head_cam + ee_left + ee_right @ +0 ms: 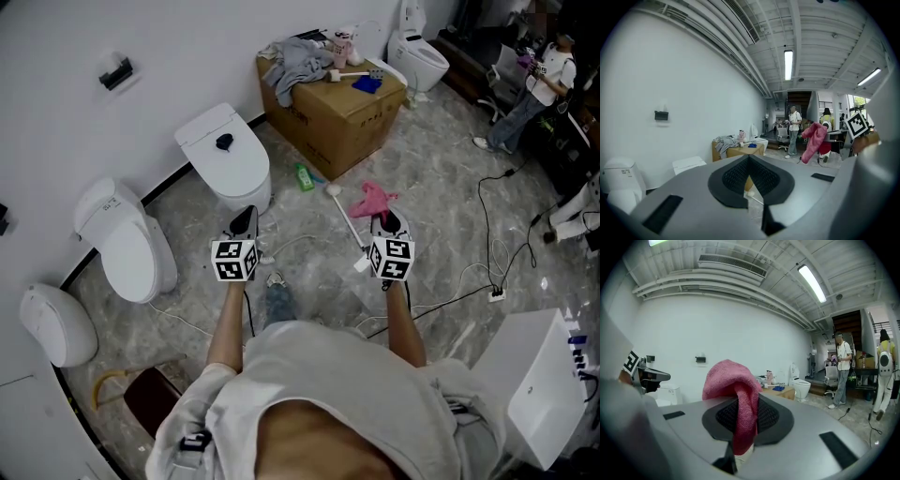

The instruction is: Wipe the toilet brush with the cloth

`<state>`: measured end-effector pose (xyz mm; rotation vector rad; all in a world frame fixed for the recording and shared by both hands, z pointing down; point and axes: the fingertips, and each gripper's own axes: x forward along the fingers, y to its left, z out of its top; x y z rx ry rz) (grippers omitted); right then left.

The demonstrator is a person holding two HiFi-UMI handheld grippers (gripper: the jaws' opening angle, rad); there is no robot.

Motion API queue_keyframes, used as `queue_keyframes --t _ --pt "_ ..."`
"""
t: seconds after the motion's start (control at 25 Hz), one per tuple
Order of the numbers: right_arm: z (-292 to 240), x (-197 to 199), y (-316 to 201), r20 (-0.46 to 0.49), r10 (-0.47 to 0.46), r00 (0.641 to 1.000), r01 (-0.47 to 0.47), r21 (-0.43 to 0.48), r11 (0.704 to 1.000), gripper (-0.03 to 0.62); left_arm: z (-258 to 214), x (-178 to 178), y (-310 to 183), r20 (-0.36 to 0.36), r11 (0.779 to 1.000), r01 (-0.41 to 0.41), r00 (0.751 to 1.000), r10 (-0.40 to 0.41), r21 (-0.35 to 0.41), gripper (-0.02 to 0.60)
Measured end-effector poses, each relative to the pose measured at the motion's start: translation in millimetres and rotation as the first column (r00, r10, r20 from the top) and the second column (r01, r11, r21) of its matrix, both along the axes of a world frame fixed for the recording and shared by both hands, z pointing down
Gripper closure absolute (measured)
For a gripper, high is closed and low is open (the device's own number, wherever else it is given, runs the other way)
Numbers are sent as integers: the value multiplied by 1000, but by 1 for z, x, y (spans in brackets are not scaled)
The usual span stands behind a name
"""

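Note:
The white toilet brush (347, 225) lies on the marble floor between my two grippers, its long handle running diagonally. My right gripper (386, 221) is shut on the pink cloth (373, 199), which bunches above the jaws and hangs down over them in the right gripper view (737, 399). My left gripper (246, 217) is shut with nothing in it, to the left of the brush. In the left gripper view its jaws (749, 160) meet, a bit of the brush handle (754, 197) shows beneath them, and the cloth (813, 139) hangs at right.
A white toilet (225, 155) and two more toilets (127, 244) stand along the wall. A cardboard box (337, 108) with grey clothes stands behind. A green bottle (305, 176) and cables (487, 244) lie on the floor. A white cabinet (544, 384) is at right. People stand far back.

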<state>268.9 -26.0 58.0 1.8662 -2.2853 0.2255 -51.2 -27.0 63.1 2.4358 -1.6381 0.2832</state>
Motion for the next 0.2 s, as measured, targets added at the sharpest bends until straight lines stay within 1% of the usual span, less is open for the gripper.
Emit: queue_keyframes --t 0.2 --pt "-1 -4 1 -2 -8 1000 8 2 1000 533 -2 1 2 1 1000 -3 1000 3 3 563"
